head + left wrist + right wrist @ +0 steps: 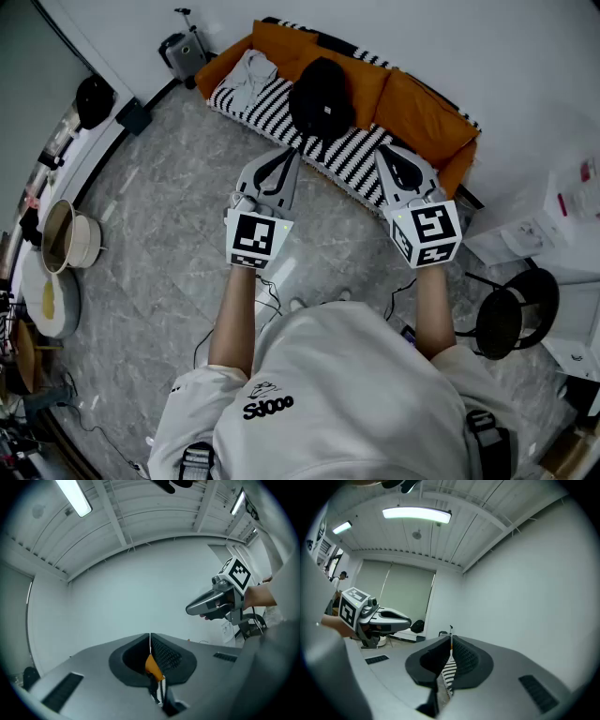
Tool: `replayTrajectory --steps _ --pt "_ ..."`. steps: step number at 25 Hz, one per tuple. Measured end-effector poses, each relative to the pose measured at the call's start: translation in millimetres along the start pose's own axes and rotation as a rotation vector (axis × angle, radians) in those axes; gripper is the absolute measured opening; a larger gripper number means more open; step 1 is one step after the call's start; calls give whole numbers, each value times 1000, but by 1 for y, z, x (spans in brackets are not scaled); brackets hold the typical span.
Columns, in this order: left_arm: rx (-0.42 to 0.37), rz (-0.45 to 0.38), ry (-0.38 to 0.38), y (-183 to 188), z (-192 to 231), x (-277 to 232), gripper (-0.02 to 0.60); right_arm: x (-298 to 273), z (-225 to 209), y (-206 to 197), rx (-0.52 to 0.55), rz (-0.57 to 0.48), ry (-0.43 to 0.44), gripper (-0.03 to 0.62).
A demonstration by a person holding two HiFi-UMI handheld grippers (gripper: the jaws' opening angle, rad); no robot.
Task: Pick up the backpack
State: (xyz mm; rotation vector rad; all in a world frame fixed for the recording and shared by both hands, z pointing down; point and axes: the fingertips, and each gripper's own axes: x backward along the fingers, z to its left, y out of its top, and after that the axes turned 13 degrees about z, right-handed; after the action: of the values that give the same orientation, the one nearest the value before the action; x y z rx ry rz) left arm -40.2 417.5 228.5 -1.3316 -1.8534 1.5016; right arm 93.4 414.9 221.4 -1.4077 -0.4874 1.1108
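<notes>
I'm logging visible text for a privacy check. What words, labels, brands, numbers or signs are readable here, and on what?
"Sdooo" (last letters unsure): black print on the person's white sweatshirt.
Small pale tag on the black backpack lying on the striped sofa: too small to read.
Red marks on the white boxes at the right: too blurred to read.
Patterns on the black-and-white marker cubes: coded squares, no letters.

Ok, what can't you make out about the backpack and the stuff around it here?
Backpack straps and handle: head view, too small and dark to tell.
Backpack in both gripper views: out of frame; they face wall and ceiling.
Sofa front edge: head view, partly behind the left gripper and right gripper.
</notes>
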Motion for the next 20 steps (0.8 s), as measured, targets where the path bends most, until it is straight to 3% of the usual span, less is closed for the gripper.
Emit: replayTrajectory --steps 9,14,20 --pt "102 -121 -25 18 -3 -7 21 -7 -16 -7 0 -14 22 38" --pt "139 -70 -18 12 -2 -28 21 -15 -27 -9 10 -21 39 38" --pt "112 -7 13 7 -20 -56 21 -21 -55 -20 7 -28 76 38"
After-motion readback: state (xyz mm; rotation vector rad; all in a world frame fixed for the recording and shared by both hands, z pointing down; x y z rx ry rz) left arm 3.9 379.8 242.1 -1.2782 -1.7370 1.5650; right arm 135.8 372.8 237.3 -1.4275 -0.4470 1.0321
